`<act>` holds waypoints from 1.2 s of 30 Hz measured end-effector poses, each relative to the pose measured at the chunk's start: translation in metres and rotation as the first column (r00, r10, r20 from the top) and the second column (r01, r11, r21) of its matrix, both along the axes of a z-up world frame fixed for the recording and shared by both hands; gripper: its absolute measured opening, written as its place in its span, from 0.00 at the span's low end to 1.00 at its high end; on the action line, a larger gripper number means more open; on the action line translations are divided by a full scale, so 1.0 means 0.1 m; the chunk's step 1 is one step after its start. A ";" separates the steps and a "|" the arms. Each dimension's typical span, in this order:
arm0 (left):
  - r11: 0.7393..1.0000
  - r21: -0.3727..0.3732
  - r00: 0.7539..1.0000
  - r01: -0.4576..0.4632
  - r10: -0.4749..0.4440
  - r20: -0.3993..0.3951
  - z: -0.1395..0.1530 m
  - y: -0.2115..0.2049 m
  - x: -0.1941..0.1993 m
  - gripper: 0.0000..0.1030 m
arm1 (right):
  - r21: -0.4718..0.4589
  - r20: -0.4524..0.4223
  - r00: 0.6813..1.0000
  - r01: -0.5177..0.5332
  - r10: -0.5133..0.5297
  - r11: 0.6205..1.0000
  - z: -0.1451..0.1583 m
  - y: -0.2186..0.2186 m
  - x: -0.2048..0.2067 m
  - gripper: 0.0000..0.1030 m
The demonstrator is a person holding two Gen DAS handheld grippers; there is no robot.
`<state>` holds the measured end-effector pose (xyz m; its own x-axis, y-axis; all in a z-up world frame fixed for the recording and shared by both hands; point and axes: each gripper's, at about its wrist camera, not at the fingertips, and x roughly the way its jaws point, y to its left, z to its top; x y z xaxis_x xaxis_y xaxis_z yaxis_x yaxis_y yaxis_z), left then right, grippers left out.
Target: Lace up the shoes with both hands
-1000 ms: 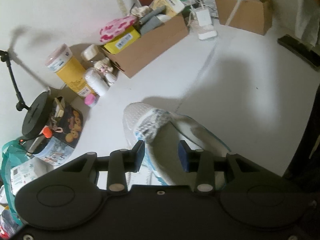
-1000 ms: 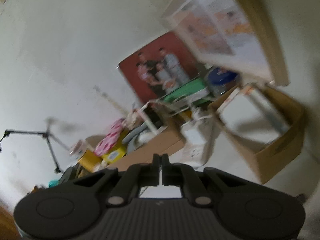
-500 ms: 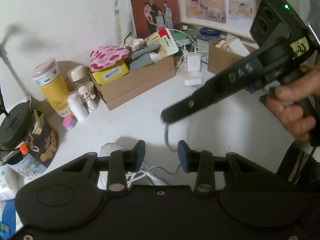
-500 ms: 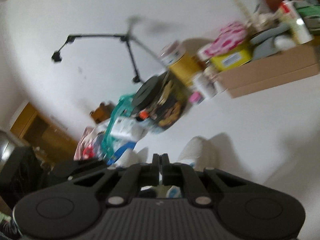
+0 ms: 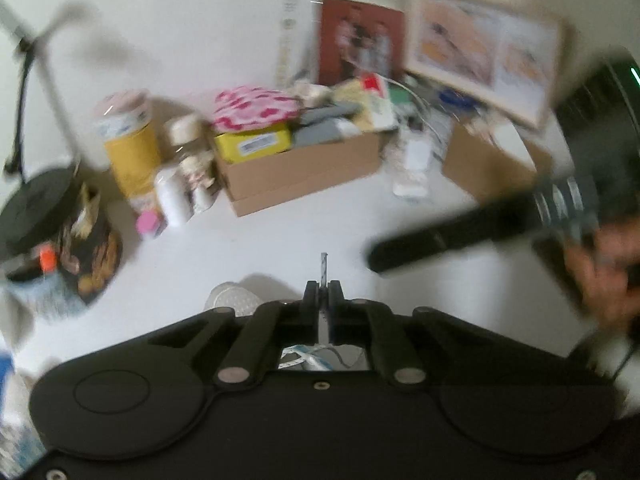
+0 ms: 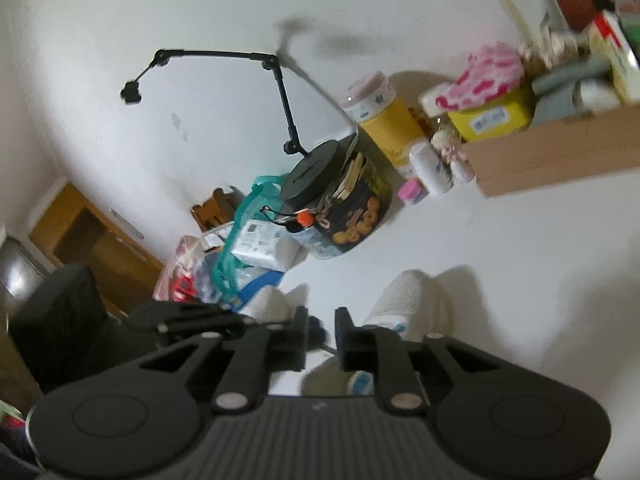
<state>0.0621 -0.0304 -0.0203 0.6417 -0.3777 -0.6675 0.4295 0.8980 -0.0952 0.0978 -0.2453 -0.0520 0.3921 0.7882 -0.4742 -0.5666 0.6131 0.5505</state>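
The left tool [image 5: 322, 294] is clamped on the lace [image 5: 323, 266], whose tip stands straight ahead beyond its fingertips, with the shoe [image 5: 232, 300] below-left on the table [image 5: 280, 236], while the right tool [image 6: 321, 330], jaws opening on nothing, lies nearest the lace's free tip.

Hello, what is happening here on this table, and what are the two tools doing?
A person is lacing a white shoe on a white table, with a handheld gripper in each hand. The left gripper is shut on the shoelace, whose tip sticks out beyond its fingers. The right gripper sits just above the shoe; its jaws are opening and nothing clearly lies between them. The lacing looks unfinished. Boxes, jars and a cookie tin crowd the back of the table.
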 end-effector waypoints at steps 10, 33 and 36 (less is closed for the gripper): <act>0.971 -0.221 0.988 -0.093 0.061 -0.145 0.03 0.22 0.09 0.02 | -0.301 0.262 0.943 -0.125 0.208 0.945 -0.09 0.64 -0.24 0.19; 0.920 -0.347 0.970 -0.184 0.114 -0.214 -0.05 0.47 0.14 0.00 | -0.375 0.290 0.929 -0.112 0.232 0.920 -0.07 0.73 -0.28 0.20; 0.915 -0.357 0.968 -0.188 0.111 -0.226 -0.04 0.48 0.12 0.00 | -0.382 0.312 0.917 -0.117 0.247 0.917 -0.03 0.77 -0.31 0.20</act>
